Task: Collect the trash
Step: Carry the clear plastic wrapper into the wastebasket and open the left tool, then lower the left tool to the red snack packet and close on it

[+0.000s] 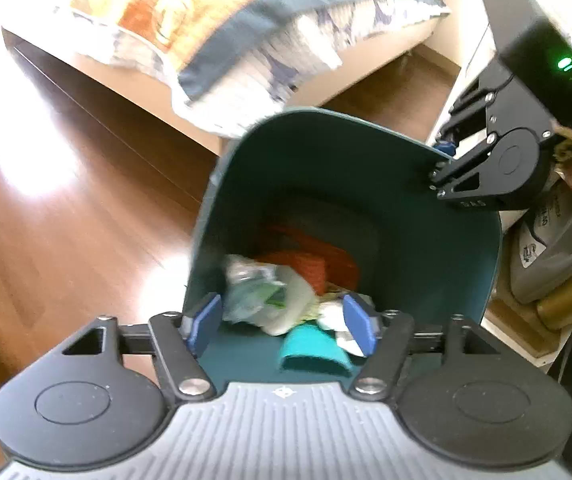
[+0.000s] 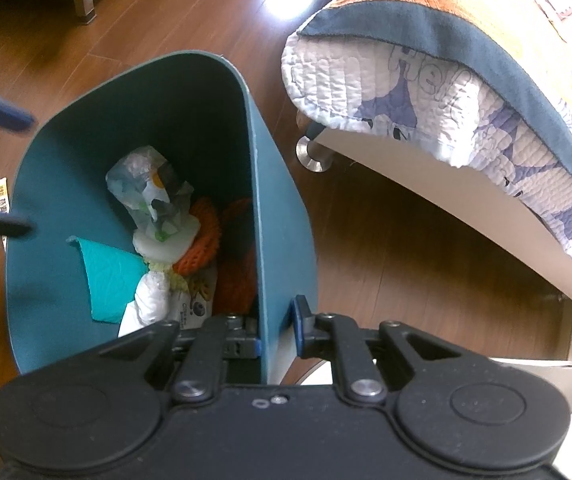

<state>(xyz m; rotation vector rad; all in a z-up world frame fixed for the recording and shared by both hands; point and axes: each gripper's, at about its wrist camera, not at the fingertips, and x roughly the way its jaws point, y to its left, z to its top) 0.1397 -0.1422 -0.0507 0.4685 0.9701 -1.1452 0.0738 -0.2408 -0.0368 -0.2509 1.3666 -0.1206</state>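
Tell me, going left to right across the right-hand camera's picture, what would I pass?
Small label on the floor → teal bin, its wall pinched by the right gripper → metal bed foot → quilt hanging off the bed.

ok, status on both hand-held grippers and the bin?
Left hand-held gripper open, empty, over the bin mouth. Right hand-held gripper shut on teal bin wall, holding it. Wrappers and teal scrap inside. Nothing in the way.
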